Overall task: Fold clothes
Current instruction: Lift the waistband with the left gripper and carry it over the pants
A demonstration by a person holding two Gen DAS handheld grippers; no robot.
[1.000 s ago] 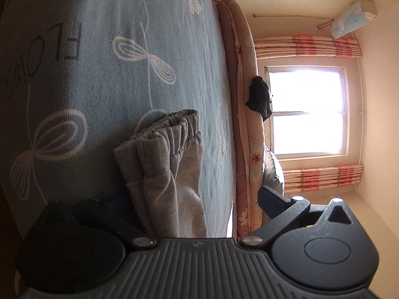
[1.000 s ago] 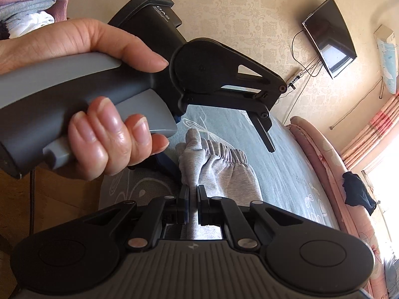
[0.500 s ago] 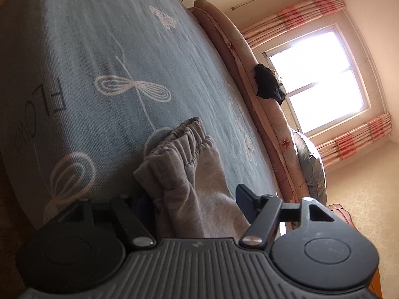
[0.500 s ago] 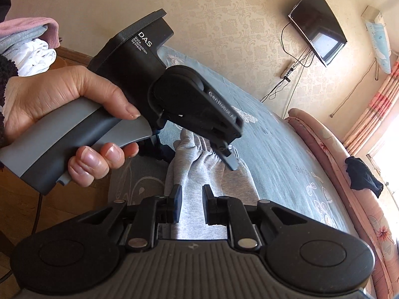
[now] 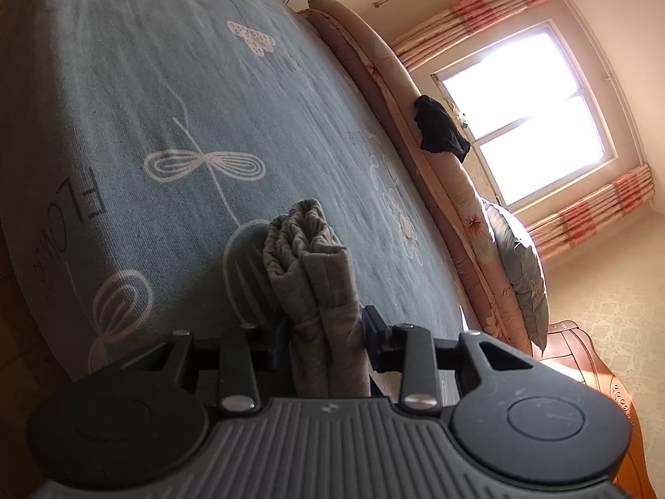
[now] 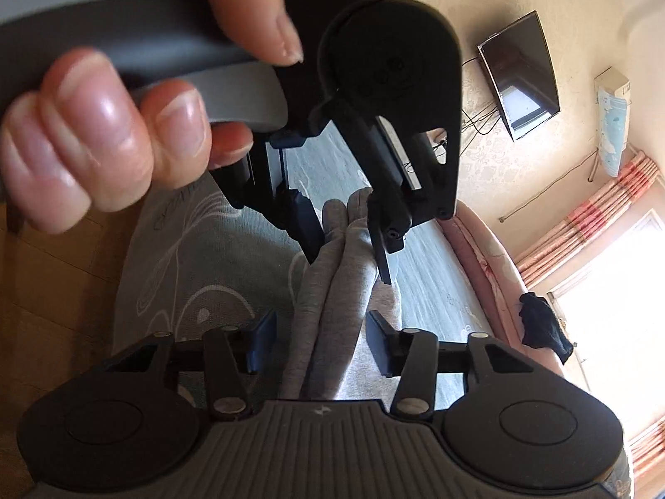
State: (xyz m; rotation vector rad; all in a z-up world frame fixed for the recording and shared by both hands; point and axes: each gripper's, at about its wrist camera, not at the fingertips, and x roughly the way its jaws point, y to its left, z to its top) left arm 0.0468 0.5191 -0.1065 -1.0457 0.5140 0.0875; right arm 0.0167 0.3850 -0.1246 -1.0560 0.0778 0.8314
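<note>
Left gripper, jaws just narrowed, clamps the bunched grey cotton sweatpants, whose long axis runs straight ahead over the blue patterned bedspread; right gripper, part-open, straddles them nearer the bed's edge without pinching

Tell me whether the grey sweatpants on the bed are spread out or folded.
Folded. The grey sweatpants are bunched into a narrow, layered bundle on the bed, elastic waistband gathered at the far end, with stacked folds showing along its length.

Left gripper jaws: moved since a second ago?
Yes. The left gripper has just been closing: its fingers, wide apart on the bedspread, now flank the grey pants.
</note>
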